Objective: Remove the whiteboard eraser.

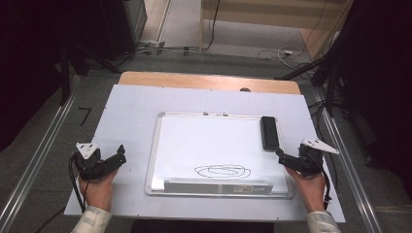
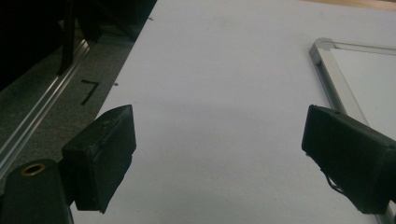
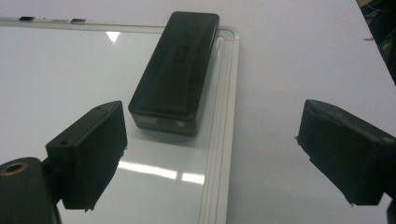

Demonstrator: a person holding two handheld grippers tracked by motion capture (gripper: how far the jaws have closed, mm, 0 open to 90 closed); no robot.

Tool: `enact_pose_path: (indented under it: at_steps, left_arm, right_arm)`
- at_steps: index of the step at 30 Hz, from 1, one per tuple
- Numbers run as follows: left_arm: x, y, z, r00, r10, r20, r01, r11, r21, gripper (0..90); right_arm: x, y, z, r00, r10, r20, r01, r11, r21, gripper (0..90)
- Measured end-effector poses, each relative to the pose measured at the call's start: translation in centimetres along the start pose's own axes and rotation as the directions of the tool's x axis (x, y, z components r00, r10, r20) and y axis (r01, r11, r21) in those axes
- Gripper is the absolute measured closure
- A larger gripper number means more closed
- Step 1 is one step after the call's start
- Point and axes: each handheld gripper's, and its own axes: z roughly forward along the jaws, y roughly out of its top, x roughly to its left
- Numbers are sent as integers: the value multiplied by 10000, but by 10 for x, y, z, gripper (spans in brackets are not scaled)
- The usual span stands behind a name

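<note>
A whiteboard (image 1: 209, 141) with a silver frame lies in the middle of the table, with a black scribble (image 1: 223, 171) drawn near its front edge. A black eraser (image 1: 269, 132) rests on its right side. My left gripper (image 1: 120, 155) hovers open left of the board, over bare white sheet. In the left gripper view the left gripper (image 2: 219, 154) holds nothing, and the whiteboard's corner (image 2: 327, 56) sits beyond the right jaw. My right gripper (image 1: 281, 158) stands open just in front of the eraser. In the right gripper view the eraser (image 3: 180, 70) lies a short way ahead of the right gripper (image 3: 212, 130), on the whiteboard (image 3: 56, 70).
A white sheet (image 1: 131, 111) covers the table, whose wooden edge (image 1: 204, 80) shows at the back. A grey tray strip (image 1: 218, 186) runs along the board's front. Metal rails (image 1: 43, 160) flank the table. A black "7" (image 1: 85, 115) marks the floor at left.
</note>
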Motion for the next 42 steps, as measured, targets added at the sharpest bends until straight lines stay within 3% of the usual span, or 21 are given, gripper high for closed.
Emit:
enact_pose_path:
  at_steps: [13, 18, 28, 32, 42]
  left_arm:
    - [0, 0, 1, 10000, 12, -17, -12, 10000, 71, 100]
    - [1, -1, 1, 10000, -34, -10, 34, 10000, 69, 100]
    - [1, -1, 2, 10000, -33, -4, 33, 10000, 84, 100]
    - [1, -1, 2, 10000, -72, -11, 72, 9999, 80, 100]
    - [2, -1, 3, 10000, -76, 47, 75, 9999, 123, 100]
  right_arm:
    - [23, 25, 35, 10000, -81, -48, 81, 9999, -108, 97]
    - [25, 33, 47, 9996, 240, -149, -242, 9996, -133, 98]
    - [35, 45, 74, 9999, 122, 75, -121, 9999, -52, 104]
    - [36, 48, 83, 9993, 314, 184, -314, 9995, -37, 104]
    - [36, 54, 92, 9988, 270, 404, -263, 9995, -201, 109]
